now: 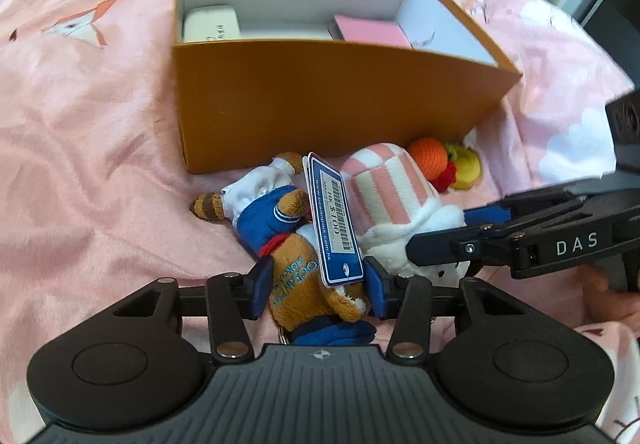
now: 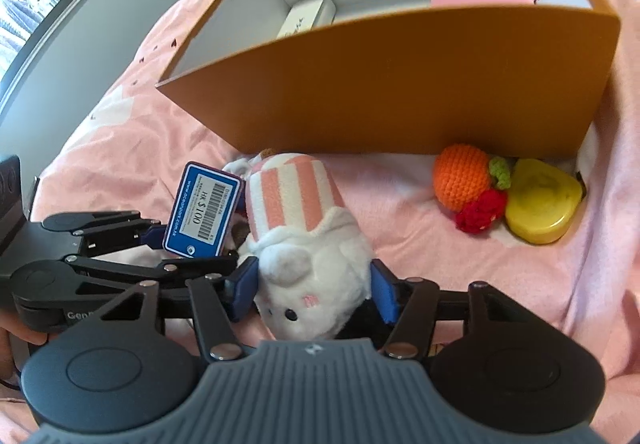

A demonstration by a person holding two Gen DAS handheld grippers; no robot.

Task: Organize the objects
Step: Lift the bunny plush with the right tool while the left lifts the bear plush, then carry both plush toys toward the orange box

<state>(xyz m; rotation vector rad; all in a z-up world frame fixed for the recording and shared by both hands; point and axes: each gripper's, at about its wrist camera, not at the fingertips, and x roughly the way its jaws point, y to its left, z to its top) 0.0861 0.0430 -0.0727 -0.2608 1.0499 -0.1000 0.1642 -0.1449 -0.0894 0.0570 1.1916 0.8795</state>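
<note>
From the left wrist, the bed is covered by a pink blanket printed with white clouds and an orange fox. An orange box with a white inside stands on it, holding a white case at the left and a pink pad at the right. In the far left corner some soft toys sit on a shelf, too blurred to tell apart; at the far right are a pale wall and a dark frame. In front of the box lies a brown raccoon toy in a blue and white outfit, with a blue price tag across it. The left gripper is partly closed around the raccoon's brown body, its blue pads against both sides. Beside it lies a white plush in a pink-striped hat, with the right gripper reaching in from the right.

From the right wrist, a window and a grey wall run along the upper left. The box sits on the blanket, and near its right corner lie a crocheted orange, a red crocheted piece and a yellow heart-shaped case, all touching. The right gripper is half closed on the white plush, pads pressing its sides. The left gripper lies at the left, behind the price tag.
</note>
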